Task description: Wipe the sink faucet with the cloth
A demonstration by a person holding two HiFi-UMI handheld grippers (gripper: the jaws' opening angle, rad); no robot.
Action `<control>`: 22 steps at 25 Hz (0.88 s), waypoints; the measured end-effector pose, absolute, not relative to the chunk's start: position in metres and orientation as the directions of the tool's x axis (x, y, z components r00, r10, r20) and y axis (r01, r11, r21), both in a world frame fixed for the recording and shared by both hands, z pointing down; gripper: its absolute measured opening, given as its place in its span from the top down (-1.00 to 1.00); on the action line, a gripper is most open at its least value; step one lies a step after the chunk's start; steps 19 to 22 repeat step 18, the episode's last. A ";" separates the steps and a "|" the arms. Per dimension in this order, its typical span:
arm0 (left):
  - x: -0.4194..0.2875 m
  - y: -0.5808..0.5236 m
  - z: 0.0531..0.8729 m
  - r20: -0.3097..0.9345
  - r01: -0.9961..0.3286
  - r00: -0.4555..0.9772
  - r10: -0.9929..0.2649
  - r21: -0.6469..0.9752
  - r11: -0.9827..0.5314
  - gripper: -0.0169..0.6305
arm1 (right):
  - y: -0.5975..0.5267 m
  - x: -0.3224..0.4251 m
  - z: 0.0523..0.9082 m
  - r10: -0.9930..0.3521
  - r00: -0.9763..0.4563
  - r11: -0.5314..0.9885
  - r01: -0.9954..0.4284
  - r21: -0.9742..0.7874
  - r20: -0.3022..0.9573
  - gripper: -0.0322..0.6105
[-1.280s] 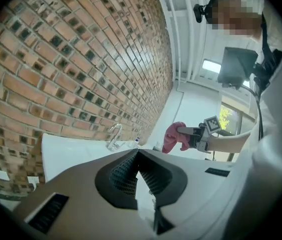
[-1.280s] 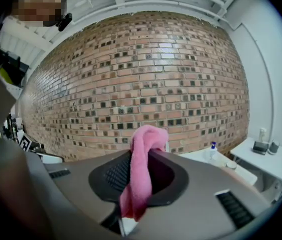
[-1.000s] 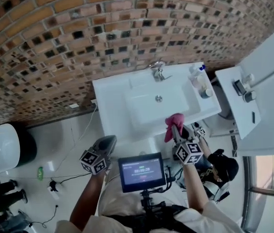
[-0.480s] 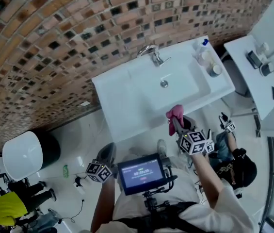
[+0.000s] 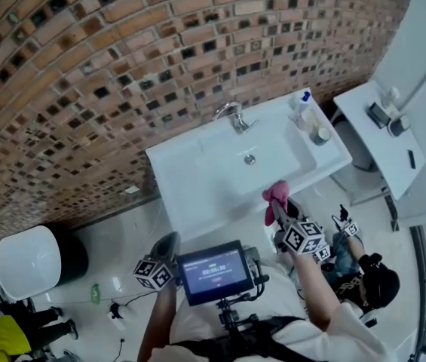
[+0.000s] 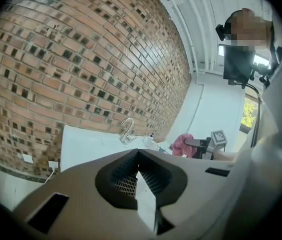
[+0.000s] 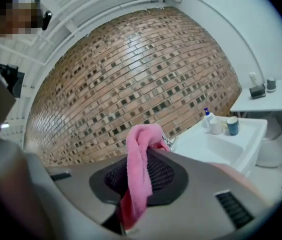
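- Since half a second ago the head camera has tipped, so the sink (image 5: 186, 172) sits lower in the frame. The right gripper (image 5: 275, 206) is still at the sink's front edge.
- Head view: one pink cloth (image 5: 275, 193) is bunched at the right gripper's tips, over the sink's front rim and right of its middle.
- One curved metal faucet (image 5: 231, 115) stands at the back rim against the brick wall (image 5: 122, 66), well apart from the cloth. The bare basin lies between them.
- One bottle (image 5: 301, 100) and two cups (image 5: 320, 136) crowd the sink's right rear corner. A shelf (image 5: 367, 149) stands just right of the sink.
- The left gripper (image 5: 165, 245) hangs below the sink's front left corner, off the sink.
- Left gripper view: the left gripper (image 6: 140, 171) has its jaws together with nothing between them.
- Beyond it are the faucet (image 6: 127, 130), the sink (image 6: 81, 144) and the cloth (image 6: 180, 144).
- Right gripper view: the right gripper (image 7: 137, 184) is clamped on the cloth (image 7: 140, 169). It is soft pink terry, folded over the jaw tips and trailing down between them.
- The sink (image 7: 215, 146) lies ahead to the right, with the bottle (image 7: 208, 118) and both cups (image 7: 232, 125) at its far end.
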State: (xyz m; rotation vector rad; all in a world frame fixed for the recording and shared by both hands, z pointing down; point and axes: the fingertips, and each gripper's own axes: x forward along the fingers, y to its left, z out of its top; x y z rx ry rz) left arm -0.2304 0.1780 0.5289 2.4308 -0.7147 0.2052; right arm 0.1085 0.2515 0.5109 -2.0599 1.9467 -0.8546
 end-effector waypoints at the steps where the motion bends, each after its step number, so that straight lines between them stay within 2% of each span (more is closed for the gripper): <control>1: -0.230 0.177 0.528 0.287 -0.527 0.850 -0.442 0.504 -0.684 0.95 | 0.252 0.103 0.511 -0.960 -0.020 -0.123 -0.867 -0.483 0.280 0.68; 7: -0.237 0.189 0.526 0.258 -0.463 0.885 -0.386 0.560 -0.687 0.95 | 0.266 0.054 0.505 -0.959 -0.059 -0.068 -0.901 -0.428 0.278 0.68; 12: -0.251 0.188 0.518 0.237 -0.428 0.903 -0.358 0.551 -0.717 0.95 | 0.268 0.034 0.500 -0.962 -0.027 -0.096 -0.898 -0.430 0.272 0.68; 14: -0.266 0.186 0.517 0.235 -0.428 0.903 -0.359 0.550 -0.717 0.95 | 0.268 0.021 0.500 -0.958 -0.018 -0.087 -0.932 -0.352 0.287 0.68; 18: -0.302 0.177 0.516 0.235 -0.439 0.898 -0.373 0.547 -0.713 0.95 | 0.267 -0.013 0.495 -0.944 0.019 -0.047 -0.996 -0.078 0.328 0.68; 22: -0.302 0.177 0.516 0.235 -0.439 0.898 -0.373 0.547 -0.713 0.95 | 0.267 -0.013 0.495 -0.944 0.019 -0.047 -0.996 -0.078 0.328 0.68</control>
